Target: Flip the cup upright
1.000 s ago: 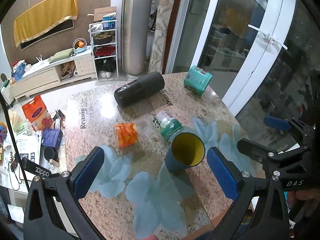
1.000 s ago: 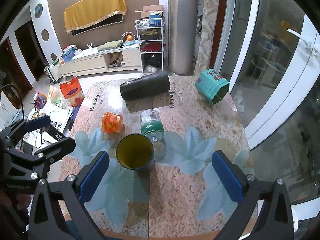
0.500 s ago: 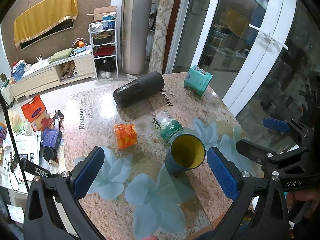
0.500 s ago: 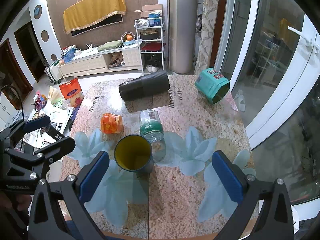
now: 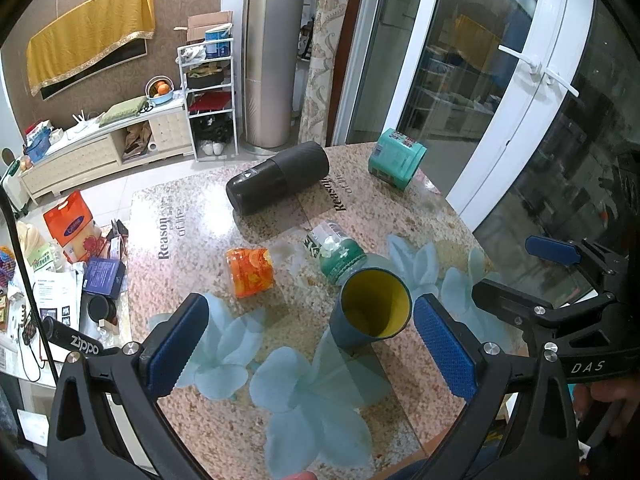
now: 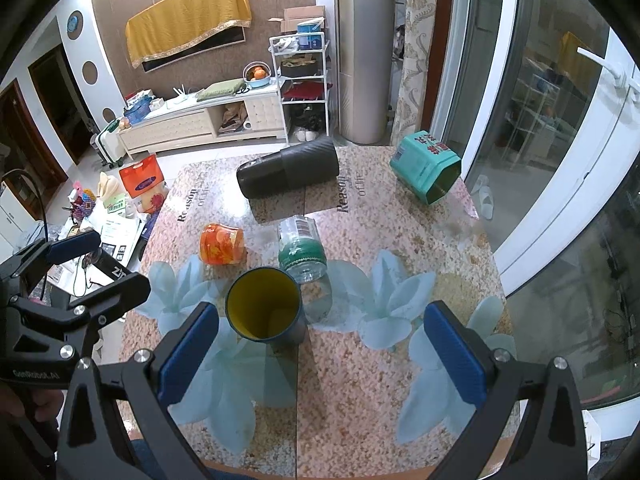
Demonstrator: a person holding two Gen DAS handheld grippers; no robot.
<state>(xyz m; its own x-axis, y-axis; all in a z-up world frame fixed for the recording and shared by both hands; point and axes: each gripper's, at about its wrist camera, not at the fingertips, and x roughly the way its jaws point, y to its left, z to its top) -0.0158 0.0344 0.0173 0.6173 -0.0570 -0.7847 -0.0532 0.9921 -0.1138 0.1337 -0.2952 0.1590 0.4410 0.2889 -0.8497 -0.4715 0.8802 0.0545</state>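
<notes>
The left gripper is hovering with its blue pads spread wide apart and holding nothing; the right gripper is doing likewise. The cup, blue outside and yellow inside, is standing on the worktop with its mouth up. In the left wrist view it is sitting just inside the right-hand pad, while the right wrist view is showing the cup just inside the left-hand pad.

The right wrist view is also looking deeper into the cup, down toward its bottom, and it is showing the open end of the teal tin lying far behind the cup. The left wrist view is showing only the side of that tin.

Just behind the cup, a clear bottle with a green band is lying on its side; whether it is touching the cup is hard to tell. An orange jar is lying to the cup's left rear, and a black cylinder farther back.

Compared with a second ago, the cup is sitting slightly nearer both cameras; the other things are lying as before.
</notes>
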